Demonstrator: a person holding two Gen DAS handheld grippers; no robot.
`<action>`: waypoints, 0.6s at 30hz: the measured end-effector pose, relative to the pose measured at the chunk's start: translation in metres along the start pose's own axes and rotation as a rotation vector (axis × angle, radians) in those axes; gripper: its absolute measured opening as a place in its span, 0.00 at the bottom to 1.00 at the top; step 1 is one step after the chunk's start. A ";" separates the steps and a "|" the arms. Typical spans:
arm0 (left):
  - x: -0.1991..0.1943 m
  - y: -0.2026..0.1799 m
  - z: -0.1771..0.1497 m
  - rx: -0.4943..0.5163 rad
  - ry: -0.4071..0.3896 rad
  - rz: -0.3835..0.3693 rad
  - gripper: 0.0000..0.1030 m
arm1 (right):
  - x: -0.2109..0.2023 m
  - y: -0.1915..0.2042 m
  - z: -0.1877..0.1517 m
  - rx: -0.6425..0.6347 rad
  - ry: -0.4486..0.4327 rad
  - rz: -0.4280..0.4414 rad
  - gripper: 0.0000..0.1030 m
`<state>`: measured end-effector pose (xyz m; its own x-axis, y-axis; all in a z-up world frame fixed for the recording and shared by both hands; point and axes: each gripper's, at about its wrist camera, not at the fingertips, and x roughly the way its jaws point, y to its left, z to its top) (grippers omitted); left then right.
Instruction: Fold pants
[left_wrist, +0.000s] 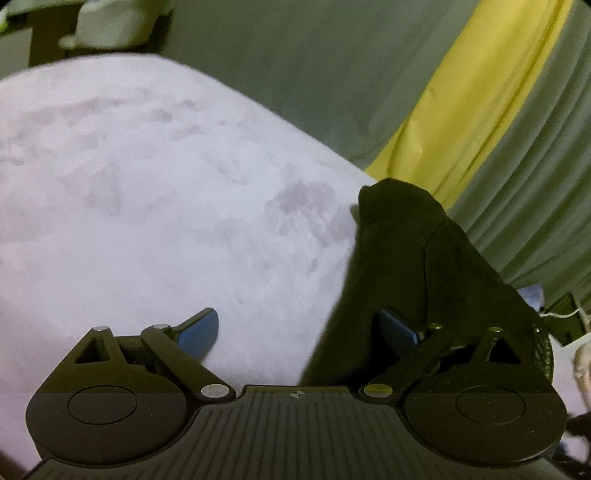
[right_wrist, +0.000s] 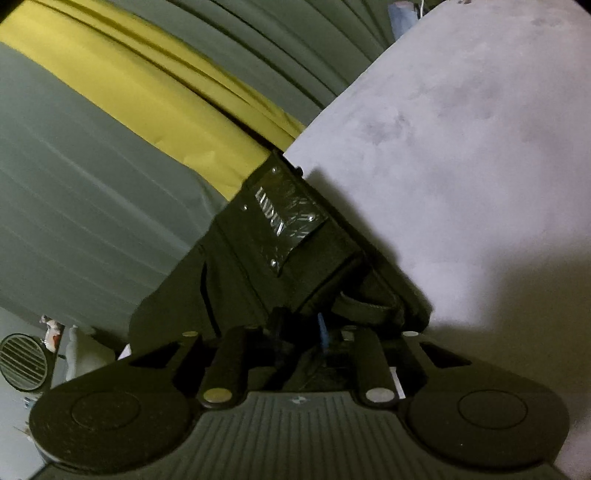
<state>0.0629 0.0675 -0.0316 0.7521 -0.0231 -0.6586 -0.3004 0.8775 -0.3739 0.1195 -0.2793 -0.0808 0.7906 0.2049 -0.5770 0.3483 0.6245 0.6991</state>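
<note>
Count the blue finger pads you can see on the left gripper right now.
2. One blue pad stands over the pale bed cover; the other lies against the black pants. The left gripper is open, fingers wide apart.

Pale lilac plush bed cover (left_wrist: 147, 206) filling the near left, grey curtain (left_wrist: 317, 74) with yellow band (left_wrist: 480, 96) behind, round slatted vent (right_wrist: 22, 362) far left.
</note>
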 end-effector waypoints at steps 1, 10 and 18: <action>-0.002 -0.003 -0.001 0.021 -0.012 0.007 0.95 | -0.001 0.002 0.001 -0.014 -0.012 -0.011 0.36; 0.000 -0.044 -0.015 0.333 -0.054 0.019 0.95 | -0.005 0.055 -0.020 -0.419 -0.115 -0.181 0.49; 0.013 -0.037 -0.017 0.315 0.003 0.008 1.00 | 0.027 0.046 -0.042 -0.649 -0.120 -0.377 0.78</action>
<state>0.0737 0.0263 -0.0371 0.7485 -0.0168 -0.6630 -0.1095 0.9828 -0.1485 0.1357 -0.2134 -0.0812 0.7392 -0.1704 -0.6515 0.2687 0.9618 0.0533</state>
